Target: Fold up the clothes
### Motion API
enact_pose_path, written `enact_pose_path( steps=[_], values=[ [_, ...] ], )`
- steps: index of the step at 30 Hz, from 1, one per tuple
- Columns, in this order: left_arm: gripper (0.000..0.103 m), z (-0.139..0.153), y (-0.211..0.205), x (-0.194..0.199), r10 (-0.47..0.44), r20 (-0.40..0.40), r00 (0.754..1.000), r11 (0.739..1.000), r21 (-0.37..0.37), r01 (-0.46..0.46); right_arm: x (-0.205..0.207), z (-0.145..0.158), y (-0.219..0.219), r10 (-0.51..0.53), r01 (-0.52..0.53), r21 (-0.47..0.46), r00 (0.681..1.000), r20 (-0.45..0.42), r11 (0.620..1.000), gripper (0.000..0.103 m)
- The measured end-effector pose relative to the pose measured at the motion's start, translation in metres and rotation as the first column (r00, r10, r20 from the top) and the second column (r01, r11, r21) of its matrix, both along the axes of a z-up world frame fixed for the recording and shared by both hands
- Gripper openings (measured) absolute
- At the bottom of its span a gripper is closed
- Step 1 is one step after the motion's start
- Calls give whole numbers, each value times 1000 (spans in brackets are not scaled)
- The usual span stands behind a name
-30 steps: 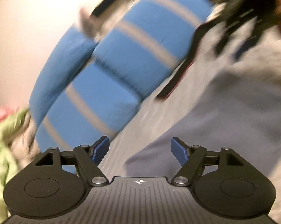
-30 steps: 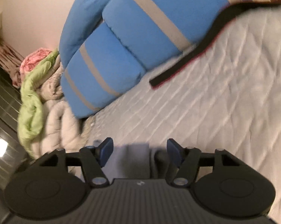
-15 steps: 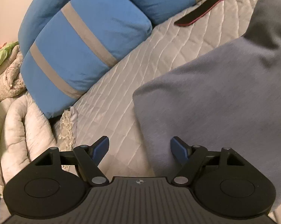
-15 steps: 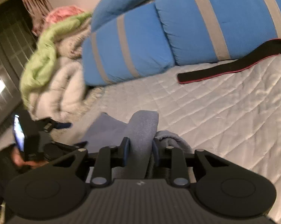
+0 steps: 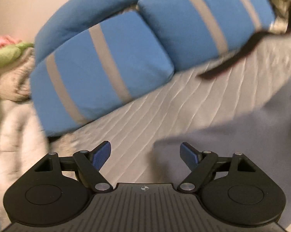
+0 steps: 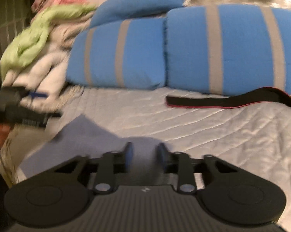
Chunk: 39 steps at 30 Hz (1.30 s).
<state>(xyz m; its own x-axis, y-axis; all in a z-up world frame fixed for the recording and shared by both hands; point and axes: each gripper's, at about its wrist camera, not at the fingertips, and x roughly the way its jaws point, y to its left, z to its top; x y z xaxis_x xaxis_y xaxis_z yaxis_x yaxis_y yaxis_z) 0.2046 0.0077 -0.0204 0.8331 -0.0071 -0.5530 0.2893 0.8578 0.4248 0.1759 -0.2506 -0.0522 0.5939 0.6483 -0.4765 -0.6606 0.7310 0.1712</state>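
Bed: quilted pale cover (image 6: 213, 127) fills the room's middle, creased in diagonal lines.
Head of bed: blue pillows with grey stripes (image 6: 222, 48) lie side by side along the far edge.
Strap: black band with a red edge (image 6: 219, 101) lies flat on the cover just in front of the pillows.
Left corner: heap of green, pink and whitish laundry (image 6: 35, 38) is piled beside the pillows.
Task's thing: grey-blue garment (image 6: 77, 139) is spread on the cover at the near side.
Left gripper (image 5: 145, 153): tipped downward over the bed, fingers wide and opening, nothing between them; the garment's edge (image 5: 232, 135) lies just beyond.
Right gripper (image 6: 145, 154): fingers closing, the garment's cloth between them; blur hides whether the pads press it.
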Motion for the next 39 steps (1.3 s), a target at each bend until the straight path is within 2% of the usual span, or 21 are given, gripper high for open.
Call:
enact_pose_path(
  steps=[2,4,5,7,9,11,14,18,20,22,23,27,29,32,36,39],
  values=[
    [71,-7,7,21,-47,-103,994,990,-135,33,0,-3,10,-11,11,-56,1000,7,998,17],
    [63,-20,13,39,-71,-177,982,973,-229,29,1,-7,13,-28,28,-92,1000,7,995,16],
    [56,-29,15,48,-63,-209,976,970,-244,11,2,-10,12,-39,39,-103,999,2,994,20],
    [55,-45,20,59,-24,-246,969,963,-266,-43,4,-16,11,-50,48,-116,999,-10,992,25],
    [56,-57,27,63,11,-264,964,946,-310,-96,4,-20,11,-52,50,-126,999,-13,991,25],
    [56,-60,30,64,28,-263,964,944,-311,-112,5,-22,12,-57,55,-135,998,-6,989,23],
    [58,-61,32,69,79,-254,964,949,-277,-151,10,-25,7,-89,83,-112,995,-44,990,22],
    [56,-54,41,71,86,-265,961,933,-317,-171,9,-25,3,-103,98,-101,994,-47,990,22],
    [53,-42,41,64,88,-239,967,936,-311,-162,6,-21,3,-108,104,-104,993,-39,989,23],
    [49,-28,40,51,59,-226,972,945,-300,-127,-5,-10,2,-124,120,-104,992,-32,987,28],
    [48,-21,39,43,31,-231,972,949,-299,-101,-15,-4,2,-116,112,-104,993,-28,988,26],
    [48,-3,42,7,-73,-263,962,958,-288,-6,-58,12,3,-30,24,-148,999,-39,989,26],
    [46,-3,46,-4,-109,-322,941,955,-295,10,-69,9,4,-9,-9,-190,996,-91,982,27],
    [46,-11,51,-14,-160,-431,888,953,-300,26,-83,3,2,-11,-21,-253,992,-126,967,27],
    [46,-35,49,-13,-159,-562,812,971,-238,26,-85,-8,-2,-65,16,-300,986,-155,954,32],
    [47,-40,45,-9,-116,-589,800,984,-178,12,-86,-10,-5,-77,21,-311,982,-170,950,37]
  ],
)
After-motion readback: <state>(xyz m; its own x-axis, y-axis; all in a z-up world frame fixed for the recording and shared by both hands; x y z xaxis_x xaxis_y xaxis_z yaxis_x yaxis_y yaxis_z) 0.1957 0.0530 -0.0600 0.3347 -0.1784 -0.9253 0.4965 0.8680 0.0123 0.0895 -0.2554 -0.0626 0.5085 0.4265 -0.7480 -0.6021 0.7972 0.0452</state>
